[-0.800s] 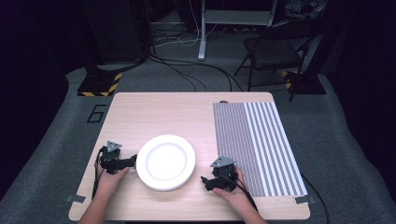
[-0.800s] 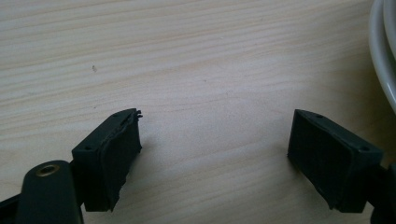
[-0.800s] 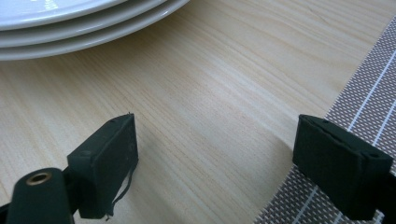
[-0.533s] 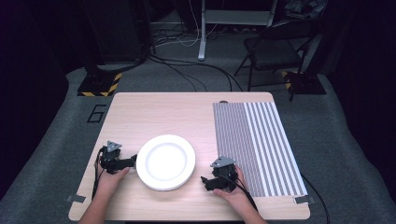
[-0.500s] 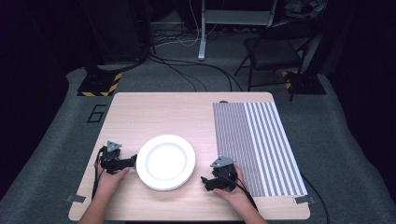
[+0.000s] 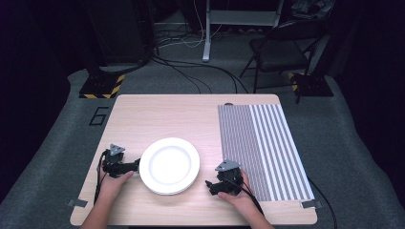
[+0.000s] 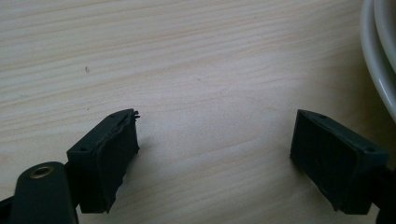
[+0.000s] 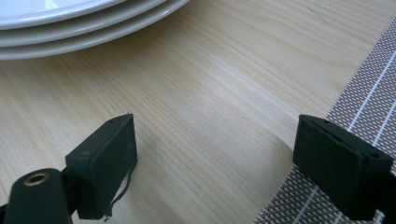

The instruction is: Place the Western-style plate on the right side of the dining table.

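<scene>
So, there's a stack of white plates [image 6: 169, 165] sitting on the light wood surface [image 6: 181, 114], toward the near edge and a bit left of centre. From the right gripper view you can count about three rims [image 8: 88, 25] piled up.

The left gripper [image 6: 135, 166] rests on the surface just beside the stack's left rim, pointing at it. Its jaws are spread wide with nothing but bare wood between them, and in the left gripper view the plate edge [image 7: 377, 56] curves past the upper right corner.

The right gripper [image 6: 210, 185] sits near the stack's lower right side, with a gap of wood between it and the plates. It's wide open too and holding nothing. One of its jaws hangs over the edge of the striped placemat [image 6: 260, 148], which covers the right part of the surface; in the right gripper view the mat [image 8: 369, 98] shows a brownish weave with white lines.
</scene>
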The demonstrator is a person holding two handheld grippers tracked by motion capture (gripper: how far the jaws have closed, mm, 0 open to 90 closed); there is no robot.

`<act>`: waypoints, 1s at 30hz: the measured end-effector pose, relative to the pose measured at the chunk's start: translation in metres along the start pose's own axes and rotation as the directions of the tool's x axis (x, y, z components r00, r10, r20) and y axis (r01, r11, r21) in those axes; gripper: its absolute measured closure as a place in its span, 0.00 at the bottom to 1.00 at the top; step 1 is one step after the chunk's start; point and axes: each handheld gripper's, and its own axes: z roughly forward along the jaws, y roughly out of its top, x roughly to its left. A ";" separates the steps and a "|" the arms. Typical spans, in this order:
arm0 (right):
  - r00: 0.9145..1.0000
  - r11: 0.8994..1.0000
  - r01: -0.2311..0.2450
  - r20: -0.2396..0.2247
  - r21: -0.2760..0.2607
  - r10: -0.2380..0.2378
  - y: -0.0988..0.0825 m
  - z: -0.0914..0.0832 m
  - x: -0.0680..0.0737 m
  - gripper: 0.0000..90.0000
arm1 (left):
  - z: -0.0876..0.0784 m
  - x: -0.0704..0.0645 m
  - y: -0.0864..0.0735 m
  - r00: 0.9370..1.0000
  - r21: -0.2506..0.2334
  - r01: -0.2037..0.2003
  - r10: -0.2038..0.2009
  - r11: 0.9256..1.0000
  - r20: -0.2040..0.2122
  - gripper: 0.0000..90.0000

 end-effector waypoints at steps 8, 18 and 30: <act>1.000 1.000 -0.004 0.000 -0.001 0.004 0.000 0.000 0.000 0.16 | -0.001 -0.001 0.000 1.000 -0.004 0.009 -0.009 1.000 -0.005 0.18; 0.997 0.999 -0.028 0.067 0.025 0.026 0.004 -0.008 0.004 0.32 | -0.014 -0.010 0.010 0.999 0.026 0.037 -0.037 0.999 -0.011 0.44; 0.996 0.997 -0.072 0.058 -0.010 0.072 0.020 -0.025 0.001 0.49 | -0.038 -0.014 0.035 0.991 0.012 0.129 -0.130 0.992 0.038 0.50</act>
